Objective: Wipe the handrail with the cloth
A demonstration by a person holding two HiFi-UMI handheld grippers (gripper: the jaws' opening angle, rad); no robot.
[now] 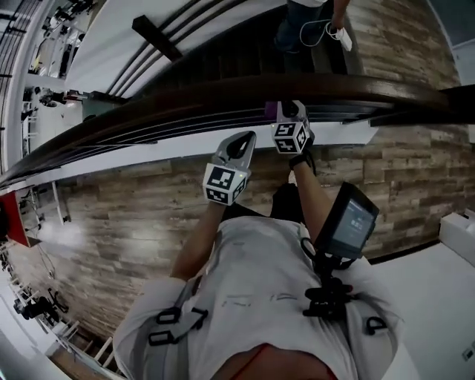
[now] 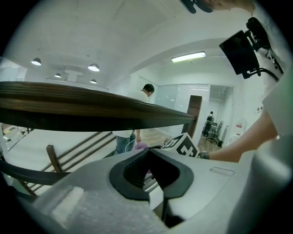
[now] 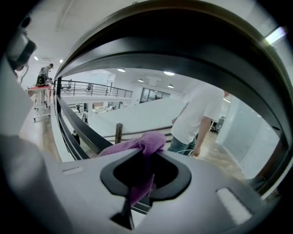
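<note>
The dark wooden handrail (image 1: pixel 223 96) curves across the head view from lower left to right. My right gripper (image 1: pixel 286 111) is just under the rail, shut on a purple cloth (image 1: pixel 271 111). In the right gripper view the cloth (image 3: pixel 147 142) bunches out past the closed tips of that gripper (image 3: pixel 149 154), and the handrail (image 3: pixel 183 45) arches close overhead. My left gripper (image 1: pixel 247 138) hangs lower and to the left, a little short of the rail. Its jaws (image 2: pixel 147 151) are shut with nothing in them, and the handrail (image 2: pixel 91 107) passes above.
Thin dark lower rails (image 1: pixel 185 126) run beneath the handrail, with a stair drop beyond. A person (image 1: pixel 304 22) stands on the stairs holding a white cable. Wood-plank floor (image 1: pixel 133 223) lies under me. A screen on a chest mount (image 1: pixel 349 223) juts out at my right.
</note>
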